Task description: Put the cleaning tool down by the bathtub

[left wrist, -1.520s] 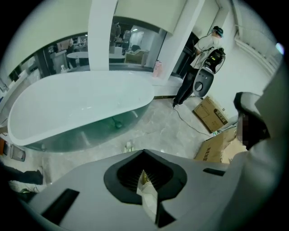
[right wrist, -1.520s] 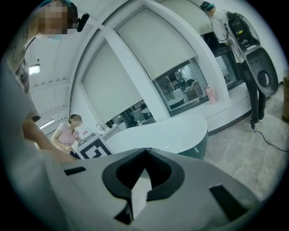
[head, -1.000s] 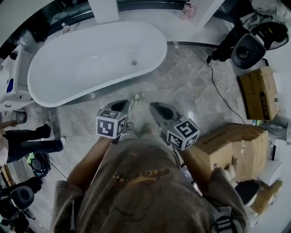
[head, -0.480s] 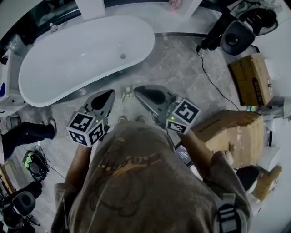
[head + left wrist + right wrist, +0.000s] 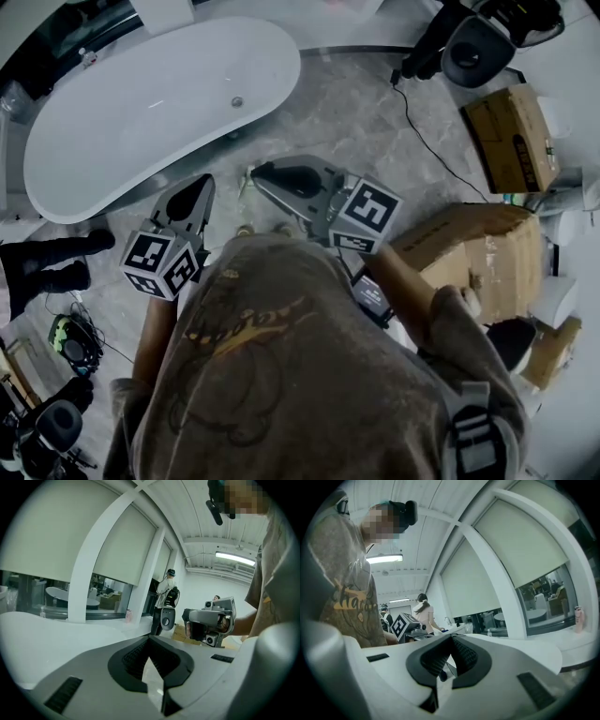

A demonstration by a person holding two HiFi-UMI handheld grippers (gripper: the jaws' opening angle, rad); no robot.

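Note:
The white bathtub [image 5: 141,103] fills the upper left of the head view, on a grey marble floor. A small pale cleaning tool [image 5: 246,186] lies on the floor close to the tub's near side, partly hidden between my two grippers. My left gripper [image 5: 202,180] hangs above the floor just left of it, shut and empty. My right gripper [image 5: 257,172] points left over the tool, its jaws together with nothing between them. In the left gripper view the left gripper [image 5: 150,639] looks across the tub rim. The right gripper [image 5: 451,637] also points level, its pads meeting.
Cardboard boxes [image 5: 478,253] [image 5: 511,136] stand at the right. A black device [image 5: 469,52] with a cable lies at the top right. Another person's legs [image 5: 47,262] are at the left. A pink bottle [image 5: 127,616] stands on the ledge behind the tub.
Both grippers have risen away from the floor and tilted up towards level. The tool stays on the floor by the tub. Jaws remain closed.

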